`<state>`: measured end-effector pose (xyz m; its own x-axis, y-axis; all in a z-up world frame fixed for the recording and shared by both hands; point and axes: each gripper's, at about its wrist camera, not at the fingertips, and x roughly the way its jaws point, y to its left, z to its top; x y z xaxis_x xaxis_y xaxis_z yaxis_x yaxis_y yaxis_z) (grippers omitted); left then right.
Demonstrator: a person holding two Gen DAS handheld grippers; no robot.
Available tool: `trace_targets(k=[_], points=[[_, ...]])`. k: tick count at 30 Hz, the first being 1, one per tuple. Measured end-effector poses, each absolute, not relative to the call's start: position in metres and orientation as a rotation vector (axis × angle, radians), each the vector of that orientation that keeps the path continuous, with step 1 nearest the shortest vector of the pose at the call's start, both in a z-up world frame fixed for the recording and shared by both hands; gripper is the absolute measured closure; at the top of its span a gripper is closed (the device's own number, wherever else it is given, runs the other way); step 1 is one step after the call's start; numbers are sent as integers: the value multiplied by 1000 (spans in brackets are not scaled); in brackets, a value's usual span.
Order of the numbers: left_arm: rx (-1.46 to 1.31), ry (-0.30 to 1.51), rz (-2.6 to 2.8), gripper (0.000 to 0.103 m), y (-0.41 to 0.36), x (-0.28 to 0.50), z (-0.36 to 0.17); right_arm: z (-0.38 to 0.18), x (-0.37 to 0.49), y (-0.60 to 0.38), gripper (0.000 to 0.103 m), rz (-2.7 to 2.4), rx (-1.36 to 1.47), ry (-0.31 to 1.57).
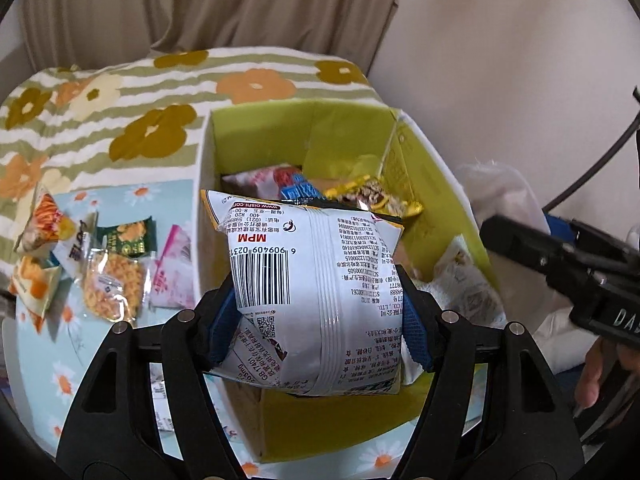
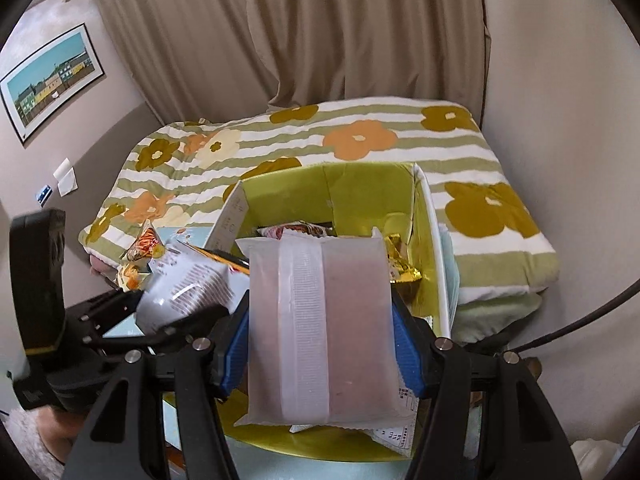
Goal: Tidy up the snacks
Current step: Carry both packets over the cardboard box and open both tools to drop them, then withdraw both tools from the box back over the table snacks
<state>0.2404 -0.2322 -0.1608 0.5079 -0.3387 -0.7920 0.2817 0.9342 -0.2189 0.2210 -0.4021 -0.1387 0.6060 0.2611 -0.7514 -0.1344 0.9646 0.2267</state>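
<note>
Backdrop: beige curtains [image 2: 304,32] are hung behind a folded quilt [image 1: 120,92] striped green and white with large flowers; a framed picture [image 2: 52,80] is seen on the wall at left.
Surface: a pale blue daisy-print cloth [image 1: 68,364] is spread under everything.
Box: an open carton [image 1: 352,132] with a lime-green lining is set on the cloth; a gold wrapper [image 1: 376,196] and other packets are already lodged inside.
Left gripper [image 1: 320,304]: its blue pads are set against both sides of a white snack bag [image 1: 316,280] with a barcode, which is held above the box opening; no gap is seen at either pad.
Right gripper [image 2: 320,340]: closed on a translucent pink packet [image 2: 324,328], which is clamped at both edges and held over the box's near side.
Loose snacks: several small packets [image 1: 112,280] are left on the cloth, just beside the box's left wall.
Person: fingers [image 1: 592,380] are glimpsed at the right edge of the left wrist view.
</note>
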Motion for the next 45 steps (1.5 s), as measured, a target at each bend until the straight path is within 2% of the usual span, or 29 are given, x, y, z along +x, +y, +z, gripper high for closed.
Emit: trace_targets(k=[2, 3, 4, 6, 18, 20, 22, 24, 30, 45], points=[[-54, 977, -386, 32, -236, 239, -165, -143, 223, -405, 45, 225, 164, 902], [-49, 985, -389, 25, -236, 242, -166, -145, 223, -406, 45, 223, 174, 906], [-38, 992, -387, 12, -237, 242, -167, -146, 224, -409, 45, 222, 180, 910], [-4, 989, -366, 6, -238, 238, -167, -147, 224, -410, 45, 217, 189, 919], [28, 947, -321, 6, -202, 223, -141, -153, 235, -405, 44, 193, 190, 971], [31, 935, -313, 6, -196, 222, -138, -157, 235, -402, 40, 168, 157, 972], [35, 924, -303, 6, -191, 219, -136, -157, 229, -403, 17, 150, 139, 926], [33, 914, -289, 6, -183, 216, -135, -161, 223, -407, 9, 152, 160, 906], [-15, 925, -256, 6, -159, 206, -142, -164, 217, -406, 9, 176, 179, 903], [-71, 820, -97, 6, -116, 156, -117, -123, 202, -363, 9, 348, 116, 802]])
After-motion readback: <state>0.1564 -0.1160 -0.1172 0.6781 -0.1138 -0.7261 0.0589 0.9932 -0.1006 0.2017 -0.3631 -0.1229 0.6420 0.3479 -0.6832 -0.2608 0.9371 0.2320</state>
